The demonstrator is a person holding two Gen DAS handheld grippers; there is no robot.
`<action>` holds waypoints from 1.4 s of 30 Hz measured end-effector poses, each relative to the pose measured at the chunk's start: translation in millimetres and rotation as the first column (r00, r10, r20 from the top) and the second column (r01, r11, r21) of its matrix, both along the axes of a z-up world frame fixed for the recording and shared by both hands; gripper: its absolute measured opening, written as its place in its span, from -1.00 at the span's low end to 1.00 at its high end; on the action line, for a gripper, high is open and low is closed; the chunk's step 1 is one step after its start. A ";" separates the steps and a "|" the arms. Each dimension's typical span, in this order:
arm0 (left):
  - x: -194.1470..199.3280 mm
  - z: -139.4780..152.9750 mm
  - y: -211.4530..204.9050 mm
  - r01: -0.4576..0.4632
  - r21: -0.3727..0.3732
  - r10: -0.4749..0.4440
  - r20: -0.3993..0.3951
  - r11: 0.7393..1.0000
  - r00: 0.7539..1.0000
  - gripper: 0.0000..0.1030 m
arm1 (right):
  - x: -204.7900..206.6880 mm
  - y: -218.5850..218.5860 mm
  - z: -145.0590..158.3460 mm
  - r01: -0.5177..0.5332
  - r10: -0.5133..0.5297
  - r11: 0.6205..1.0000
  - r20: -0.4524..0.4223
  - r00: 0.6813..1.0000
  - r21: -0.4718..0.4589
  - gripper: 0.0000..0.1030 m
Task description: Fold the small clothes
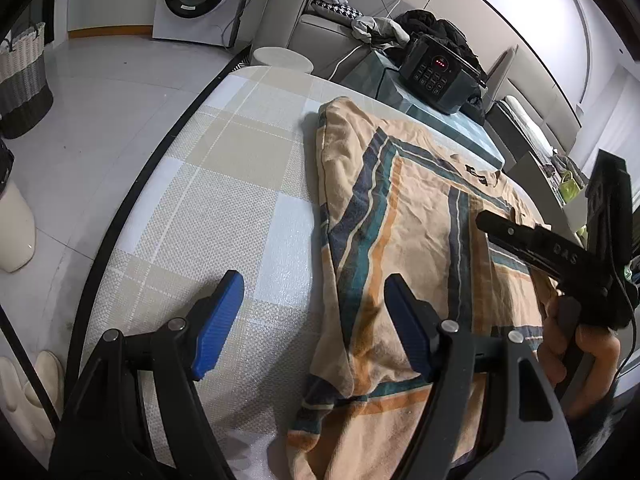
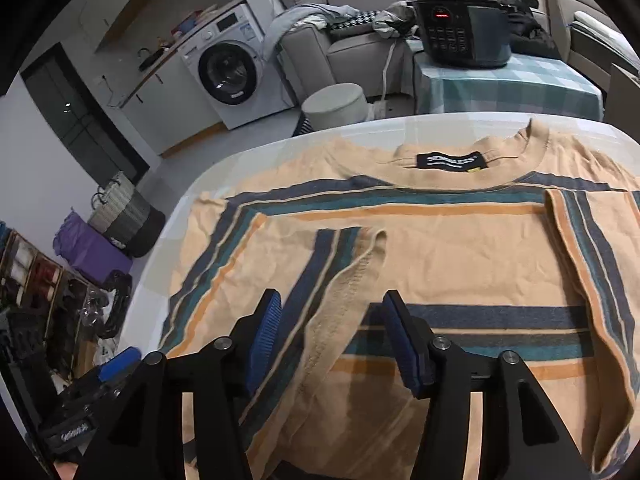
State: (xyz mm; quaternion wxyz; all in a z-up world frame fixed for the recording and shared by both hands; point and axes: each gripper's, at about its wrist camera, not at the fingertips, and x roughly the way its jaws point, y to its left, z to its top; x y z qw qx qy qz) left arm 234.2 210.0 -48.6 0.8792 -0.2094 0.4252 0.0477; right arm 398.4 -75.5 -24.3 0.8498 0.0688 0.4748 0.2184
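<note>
Peach cotton with navy, teal and orange stripes, the T-shirt (image 2: 440, 256) lies flat on the checked surface (image 1: 224, 184), collar and label toward the far edge, both sleeves already folded in over the chest. Its long axis runs from the collar back toward the person. The right tongs (image 2: 332, 340) hover directly above the lower body of the garment, wide apart and holding nothing, with the stitched cuff of the folded left sleeve (image 2: 352, 280) just ahead between the blue pads. The left tongs (image 1: 312, 320) stand at the shirt's left border, also wide and empty: one pad over bare cloth of the surface, the other over the striped edge. The right tongs appear nearer the hem, which lies below both cameras and mostly out of view; a bottom-to-collar fold would likely need each pair at a hem corner. Beyond the collar, well apart, a dark cooker (image 2: 464, 28) sits on a separate green-checked table (image 2: 508, 88). Nothing rests on the shirt to block the fold.
</note>
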 end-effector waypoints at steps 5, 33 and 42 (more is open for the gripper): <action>-0.7 -1.0 -2.3 -0.003 0.002 0.003 0.003 1.000 1.000 0.36 | 17.6 0.4 -9.9 0.036 -0.035 0.999 0.040 0.999 -0.017 -0.30; 0.5 -4.0 -19.2 0.088 -0.010 -0.088 -0.004 0.996 0.996 0.18 | -81.6 7.6 -1.0 -0.253 0.254 0.967 -0.037 0.967 0.026 -0.64; -4.3 15.4 -17.1 0.031 -0.011 -0.031 0.002 0.999 1.000 0.18 | -119.6 -88.5 34.9 -0.079 0.080 0.997 0.057 0.995 -0.019 -0.30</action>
